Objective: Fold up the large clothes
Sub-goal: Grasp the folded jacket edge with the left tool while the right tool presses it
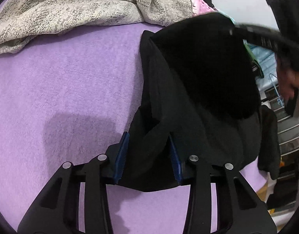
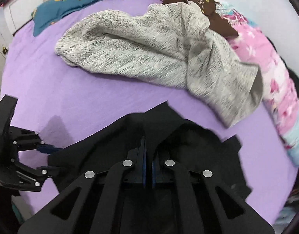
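a: what is the right wrist view giving us that the left one is not?

b: it is showing the whole bed. the grey fuzzy garment (image 2: pixel 159 48) is lying crumpled at twelve o'clock on the purple sheet (image 2: pixel 90 101), a teal pillow (image 2: pixel 77 0) is sitting at eleven o'clock, and a pink floral blanket (image 2: pixel 266 74) is running along the two o'clock edge. it is also catching the left gripper (image 2: pixel 49 159) from the side at nine o'clock, its blue pads meeting the edge of the black garment (image 2: pixel 102 152).

a: and the left wrist view?

b: it is showing the black garment (image 1: pixel 198 81) hanging lifted above the purple sheet (image 1: pixel 61 87), stretching from six o'clock up to one o'clock, where the blurred right gripper is reaching in; its fingertips are too smeared to place there. the grey fuzzy garment (image 1: pixel 71 9) is only peeking in at eleven o'clock.

a: how are the grippers standing?

b: the left gripper (image 1: pixel 149 156) is pinching a thick bunch of the black cloth between its blue pads (image 1: pixel 122 156), jaws held partly apart by the fabric. the right gripper (image 2: pixel 148 167) is pressed nearly together, clamping a thin fold of the same cloth.

a: where is the cloth lying relative to the right one?

b: it is spreading directly under and around the fingers, from nine o'clock to four o'clock.
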